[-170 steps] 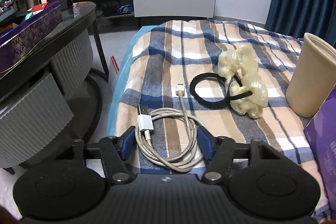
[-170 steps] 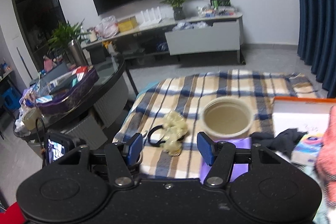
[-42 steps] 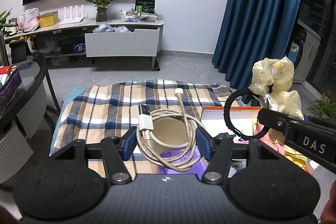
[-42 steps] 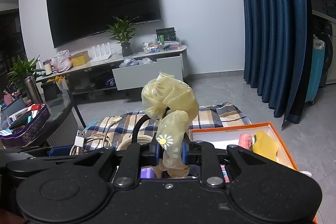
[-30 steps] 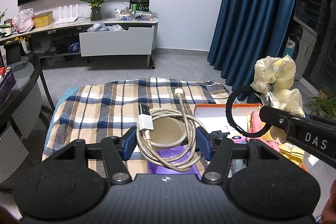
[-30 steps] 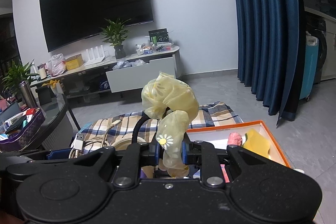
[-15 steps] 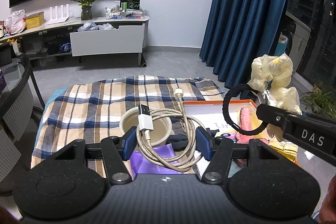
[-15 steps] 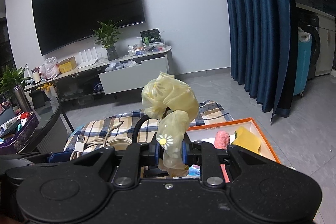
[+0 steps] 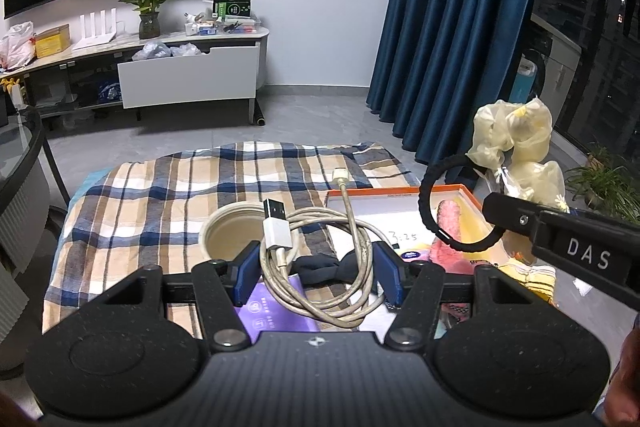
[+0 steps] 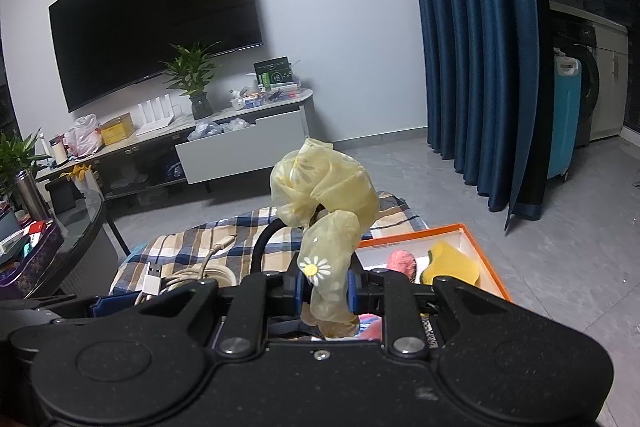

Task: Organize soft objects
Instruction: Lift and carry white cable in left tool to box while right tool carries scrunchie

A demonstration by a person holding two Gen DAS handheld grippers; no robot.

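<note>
My left gripper point(image 9: 314, 269) is shut on a coiled beige USB cable point(image 9: 320, 247) and holds it in the air above the beige cup point(image 9: 230, 233) and a purple box point(image 9: 276, 311). My right gripper point(image 10: 322, 289) is shut on the yellow daisy fabric of a black headband point(image 10: 326, 211) and holds it over the orange-rimmed box point(image 10: 468, 251). In the left wrist view the headband point(image 9: 452, 203) hangs from the right gripper's finger point(image 9: 560, 235) above that box point(image 9: 376, 211), which holds pink and yellow soft items.
A plaid blanket point(image 9: 168, 195) covers the low surface. A dark bow-shaped cloth point(image 9: 324, 267) lies by the box. A glass round table point(image 10: 80, 227) stands at the left, a TV cabinet point(image 9: 188, 75) at the back, blue curtains point(image 9: 460, 27) at the right.
Both grippers picked up their objects from the blanket and carried them rightward. In the last second they kept shifting right, over the cup and the orange box.
</note>
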